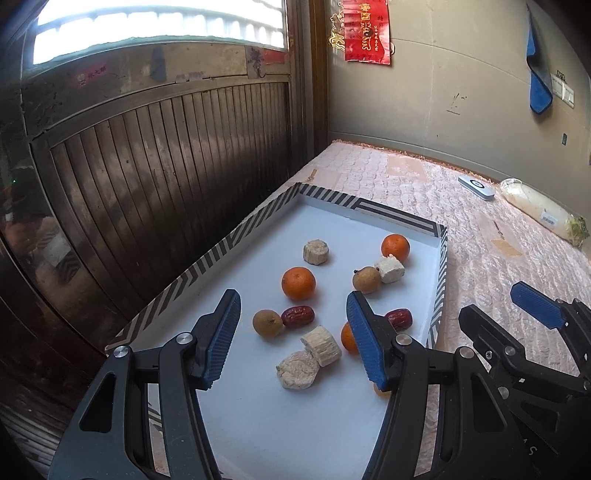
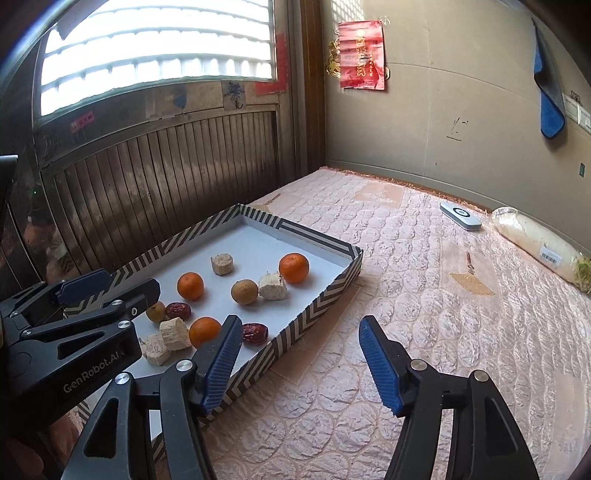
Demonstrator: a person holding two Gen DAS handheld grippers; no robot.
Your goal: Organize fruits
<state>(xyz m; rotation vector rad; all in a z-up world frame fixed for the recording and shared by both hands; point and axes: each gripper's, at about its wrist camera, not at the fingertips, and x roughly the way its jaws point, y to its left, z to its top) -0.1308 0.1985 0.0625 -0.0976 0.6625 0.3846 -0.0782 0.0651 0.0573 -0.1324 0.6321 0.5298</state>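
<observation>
Both the left gripper [image 1: 291, 336] and right gripper [image 2: 299, 360] hold jaws spread and empty above the tray [image 1: 258, 221], where light, firm, roll-prone tangerines [image 1: 298, 283] want gripping across the middle.

Window [image 1: 159, 26] glare, dim foreground (fisheye-warped)

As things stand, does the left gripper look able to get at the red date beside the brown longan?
Probably yes. The left gripper is open and empty over the tray, and the red date lies just ahead between its fingers, though it touches the longan.
</observation>
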